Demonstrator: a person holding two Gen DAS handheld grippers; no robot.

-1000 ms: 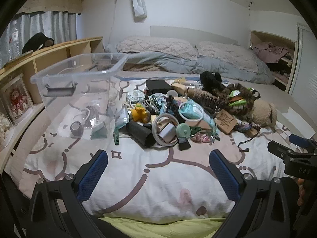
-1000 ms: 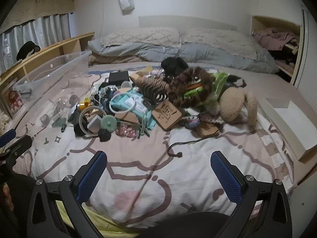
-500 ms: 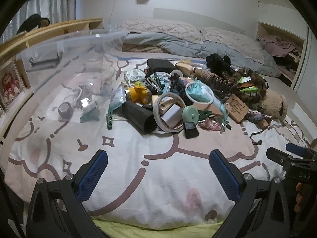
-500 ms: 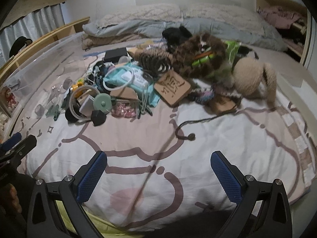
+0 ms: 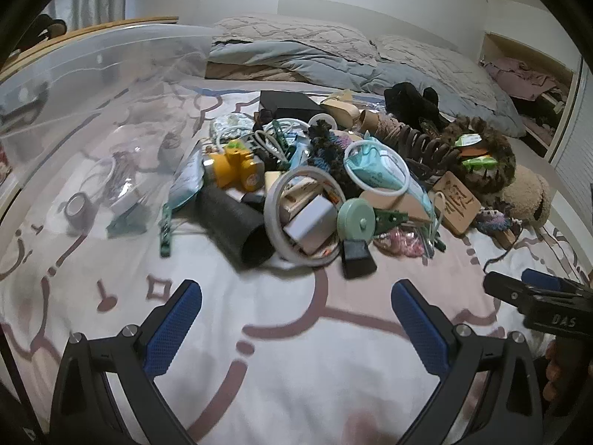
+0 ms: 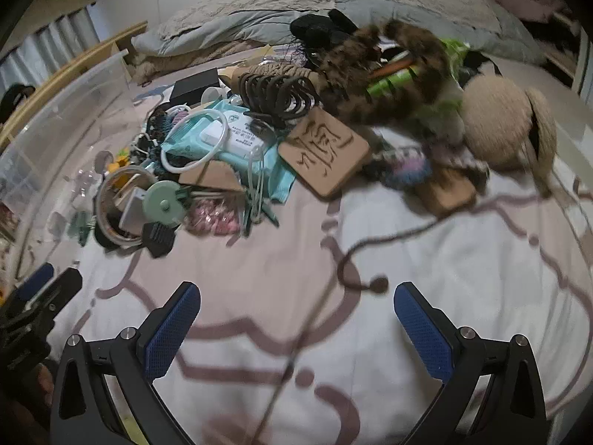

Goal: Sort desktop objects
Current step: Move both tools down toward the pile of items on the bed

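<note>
A heap of small items lies on the bed cover: a black tube, a yellow toy camera, a mint round disc, a white ring, a pack of wipes, a brown wooden plaque and a beige plush toy. A clear plastic bin stands at the left with a few items inside. My left gripper is open, short of the heap, nothing between its fingers. My right gripper is open too, over bare cover.
Pillows and a grey duvet lie at the head of the bed. A wooden shelf runs along the left side. A dark cord trails across the cover in front of the right gripper. A hand holds the right gripper's handle.
Both grippers have moved forward and lower toward the heap; the heap and the bin now look larger. Both stay open and hold nothing.
</note>
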